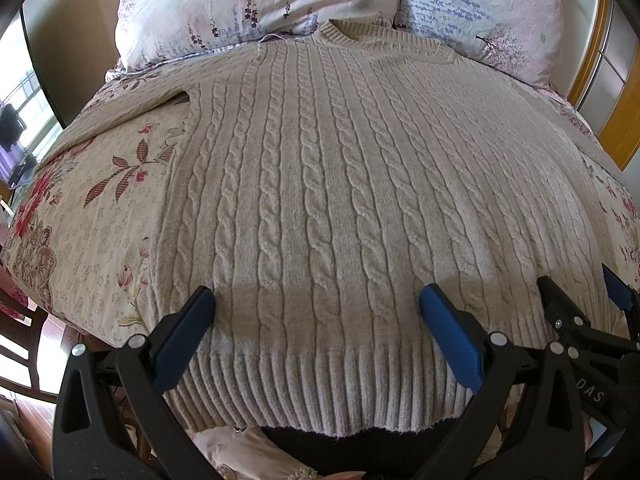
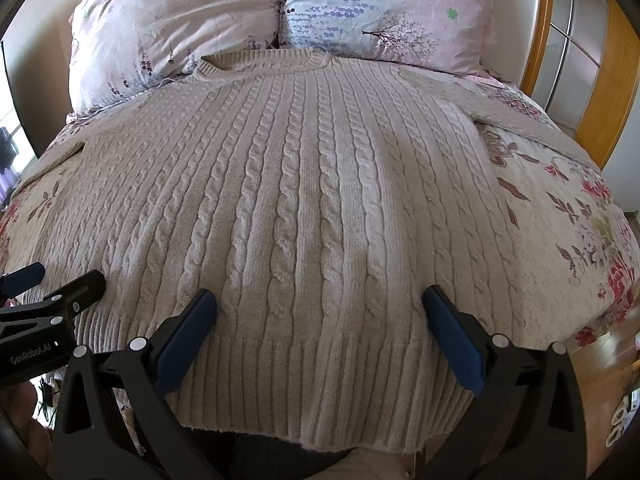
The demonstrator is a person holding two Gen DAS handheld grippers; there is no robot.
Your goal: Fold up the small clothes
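A beige cable-knit sweater (image 1: 320, 184) lies flat, front up, on the bed, collar toward the pillows and ribbed hem toward me. It also shows in the right wrist view (image 2: 304, 200). My left gripper (image 1: 316, 300) is open over the left part of the hem, blue fingers (image 1: 188, 332) apart, holding nothing. My right gripper (image 2: 320, 300) is open over the right part of the hem, empty. The right gripper shows at the right edge of the left wrist view (image 1: 580, 292); the left gripper shows at the left edge of the right wrist view (image 2: 60, 276). One sleeve (image 1: 132, 108) runs left, the other (image 2: 532, 124) right.
A floral bedspread (image 1: 88, 216) covers the bed. Two pillows (image 1: 256, 4) (image 2: 392, 8) lie at the head. A wooden door frame (image 2: 600, 80) stands at the right. A wooden chair (image 1: 24, 344) stands at the bed's left. Dark cloth (image 1: 340, 452) lies below the hem.
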